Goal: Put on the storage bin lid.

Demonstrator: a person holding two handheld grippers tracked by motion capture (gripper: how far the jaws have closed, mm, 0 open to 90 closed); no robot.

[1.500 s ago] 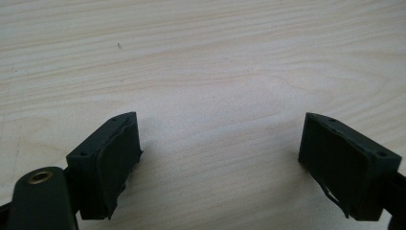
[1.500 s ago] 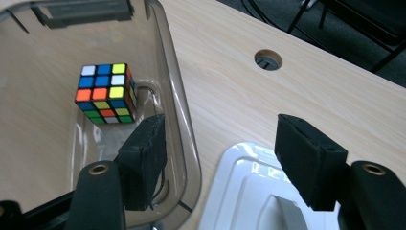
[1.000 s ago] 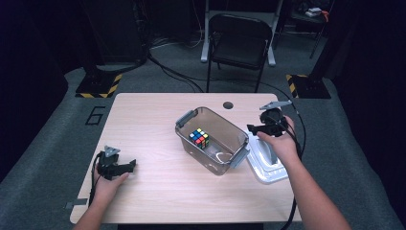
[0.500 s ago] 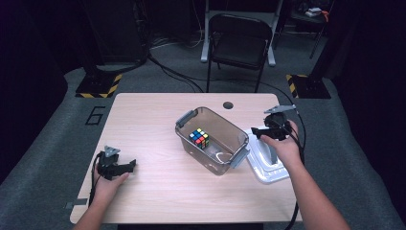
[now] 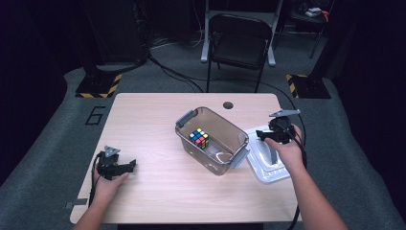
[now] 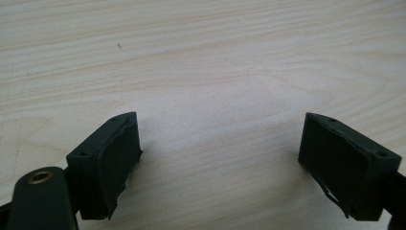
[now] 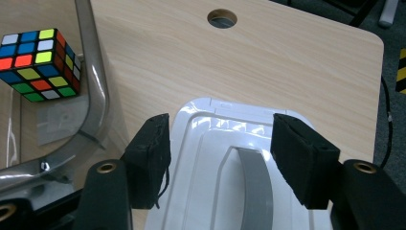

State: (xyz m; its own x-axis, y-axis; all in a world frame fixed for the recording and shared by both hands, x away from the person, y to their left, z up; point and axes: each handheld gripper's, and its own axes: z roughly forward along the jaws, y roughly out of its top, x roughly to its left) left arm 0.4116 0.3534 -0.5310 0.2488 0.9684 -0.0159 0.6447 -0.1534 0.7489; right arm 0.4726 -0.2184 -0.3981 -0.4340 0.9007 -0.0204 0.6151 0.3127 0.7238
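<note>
Hovering over the white lid (image 7: 230, 158), right gripper (image 7: 218, 148) has its jaws apart and just closing, straddling the grey handle (image 7: 256, 187) without contact. Lid lies on the desk (image 5: 153, 120) just beside the clear bin (image 5: 225, 129). Left gripper (image 6: 220, 158) rests open on bare desk.

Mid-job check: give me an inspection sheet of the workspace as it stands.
Surface: light wood table with a round hole near its far edge.
Job's things: clear bin with grey latches, open, a colour cube inside; white lid with grey handle flat on the table to the bin's right.
Clutter: nothing seen.
Grippers: right gripper over the lid, jaws just closing, fingers either side of the handle's far end, not pressing; left gripper open over bare table.
Cables: one trails from each gripper; more run across the floor.
Surroundings: folding chair, dark carpet, striped floor plates.
</note>
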